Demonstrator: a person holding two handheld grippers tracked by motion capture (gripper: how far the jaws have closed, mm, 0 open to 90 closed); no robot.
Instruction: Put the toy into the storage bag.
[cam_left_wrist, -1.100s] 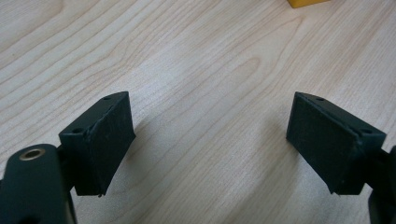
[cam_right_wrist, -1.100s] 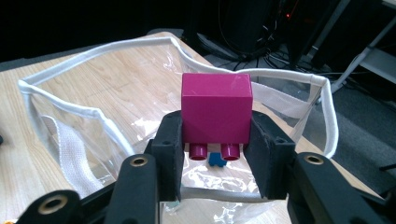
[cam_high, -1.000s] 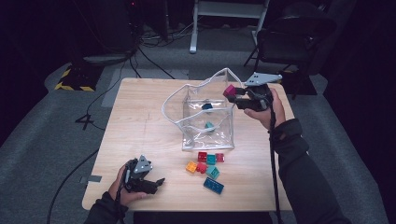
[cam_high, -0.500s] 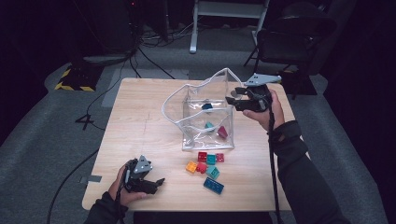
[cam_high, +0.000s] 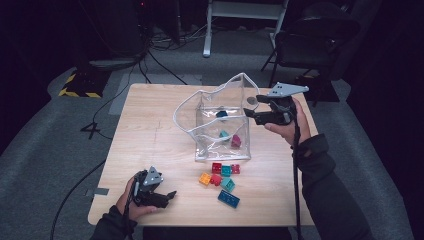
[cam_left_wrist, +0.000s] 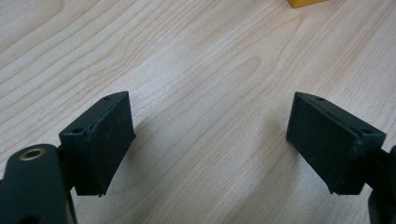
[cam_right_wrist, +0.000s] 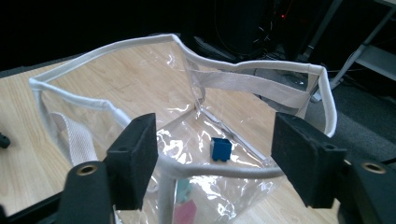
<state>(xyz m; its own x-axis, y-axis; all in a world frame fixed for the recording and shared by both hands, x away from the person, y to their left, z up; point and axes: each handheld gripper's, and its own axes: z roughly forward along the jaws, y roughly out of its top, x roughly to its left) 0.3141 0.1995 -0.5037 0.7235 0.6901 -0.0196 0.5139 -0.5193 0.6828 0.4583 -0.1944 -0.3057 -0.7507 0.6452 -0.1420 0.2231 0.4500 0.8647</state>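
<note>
Nearest, at the worktop's (cam_high: 150, 125) front-left corner: L tool (cam_high: 172, 194) lies low in the person's left hand (cam_high: 131, 202), tips pointing right toward the loose blocks. In the left gripper view the L tool (cam_left_wrist: 210, 140) is released: pads stand apart w/ bare wood btwn them, nothing gripped. An orange block (cam_left_wrist: 306, 2) just clips the top edge there.

Next, front-centre: a small cluster of loose blocks on the wood. Blue block (cam_high: 228, 199) is nearest, then orange block (cam_high: 205, 178) at the left, w/ red block (cam_high: 216, 167), teal block (cam_high: 226, 170) and a small pink block (cam_high: 235, 168) in a row just in front of the bag.

Mid worktop: clear plastic bag (cam_high: 186, 102) w/ white rim stands open, mouth up. Inside, on its floor: pink piece (cam_high: 235, 141) and teal piece (cam_high: 224, 134) near the front wall, dark blue piece (cam_high: 221, 114) further back.

R tool (cam_high: 247, 112) is held in the right hand (cam_high: 287, 125) at the bag's right side, tips over the rim, pointing left. Its jaws have just been opening; it's released, pads well apart and pressing on nothing. In the right gripper view the R tool (cam_right_wrist: 215, 144) looks down into the bag (cam_right_wrist: 102, 49): the near rim runs across below the gap, dark blue piece (cam_right_wrist: 220, 149) sits beyond it, pink piece (cam_right_wrist: 187, 212) lower down through the plastic.

Far: grey floor w/ cables (cam_high: 160, 55), black-yellow tape (cam_high: 77, 85), dark chair (cam_high: 310, 40).
</note>
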